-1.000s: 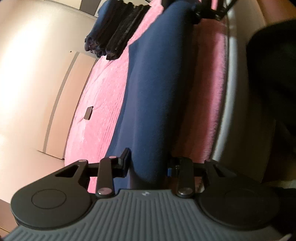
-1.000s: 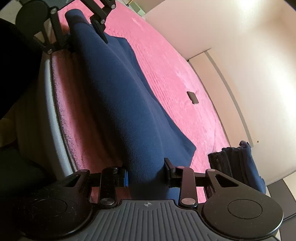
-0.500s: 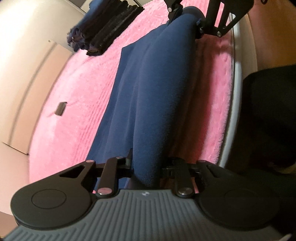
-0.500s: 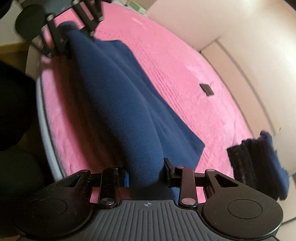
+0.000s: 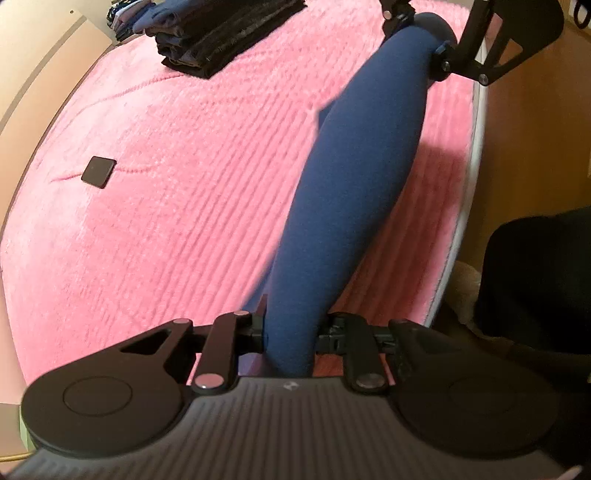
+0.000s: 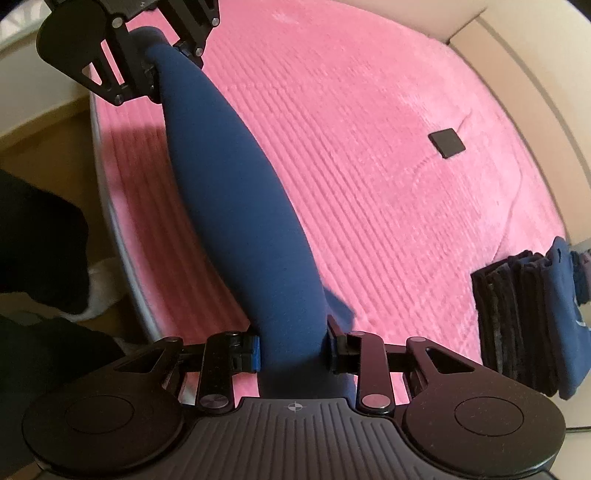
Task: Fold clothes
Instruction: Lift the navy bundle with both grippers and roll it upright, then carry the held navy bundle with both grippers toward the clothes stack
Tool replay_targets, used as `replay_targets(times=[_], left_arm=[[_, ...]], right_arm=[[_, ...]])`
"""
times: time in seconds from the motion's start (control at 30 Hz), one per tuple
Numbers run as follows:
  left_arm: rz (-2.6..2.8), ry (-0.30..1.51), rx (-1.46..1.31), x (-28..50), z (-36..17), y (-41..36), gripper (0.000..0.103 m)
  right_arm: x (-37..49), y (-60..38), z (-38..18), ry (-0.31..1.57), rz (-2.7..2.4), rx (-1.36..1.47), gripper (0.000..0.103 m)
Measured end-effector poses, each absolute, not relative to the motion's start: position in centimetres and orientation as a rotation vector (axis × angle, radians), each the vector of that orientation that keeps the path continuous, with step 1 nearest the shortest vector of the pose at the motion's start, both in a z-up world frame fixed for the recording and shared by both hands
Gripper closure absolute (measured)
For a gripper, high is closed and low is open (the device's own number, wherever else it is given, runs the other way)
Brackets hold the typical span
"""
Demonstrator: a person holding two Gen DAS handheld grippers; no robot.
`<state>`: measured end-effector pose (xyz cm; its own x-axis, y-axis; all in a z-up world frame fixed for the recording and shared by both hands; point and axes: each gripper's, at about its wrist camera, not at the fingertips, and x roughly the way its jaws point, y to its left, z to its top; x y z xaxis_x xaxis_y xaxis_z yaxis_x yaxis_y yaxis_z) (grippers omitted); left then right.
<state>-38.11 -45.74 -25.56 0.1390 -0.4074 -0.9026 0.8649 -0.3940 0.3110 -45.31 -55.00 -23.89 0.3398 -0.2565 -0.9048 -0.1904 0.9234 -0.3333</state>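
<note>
So both tools are clamping the same navy garment (image 5: 354, 192) right now, one at each end. The left tool (image 5: 290, 332) is pinching its end between the two fingers, and the cloth is bunching up thick right where it passes through. At the far end in that view, the right tool (image 5: 428, 40) is gripping the other end the same way. From the right wrist camera it's mirrored: the right tool (image 6: 293, 350) is squeezing the near end, and the left tool (image 6: 159, 48) is holding the far end up top.

The garment (image 6: 236, 192) is stretching between them as one long, gathered band, running along the near edge of the pink fuzzy cover (image 5: 166, 206). It's looking lifted off the cover, since a shadow is falling on the pink beside it, though I can't tell if any part is touching. A bit of loose cloth is hanging on the side toward the middle of the cover.

Other stuff: a small dark square (image 5: 98, 172) is lying flat on the pink cover, well apart from the garment. A stack of folded dark clothes (image 5: 225, 33) is sitting near the far edge, and it's showing up in the right view too (image 6: 517, 321). A dark, clothed part of a person (image 5: 535, 280) is showing just off the cover's edge.
</note>
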Motion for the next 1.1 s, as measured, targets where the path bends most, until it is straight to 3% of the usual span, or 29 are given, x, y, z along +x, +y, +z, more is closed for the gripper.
replay_targets(times=[0.37, 1.1], left_arm=[[-1.567, 0.458, 1.32, -36.5, -17.5, -46.3, 0.086], [-1.694, 0.215, 1.313, -35.0, -13.3, -49.2, 0.086]], right_arm=[[-43.8, -55.6, -15.4, 1.283, -0.064, -0.397, 0.073], [-44.7, -55.0, -11.4, 1.253, -0.29, -0.362, 0.073]])
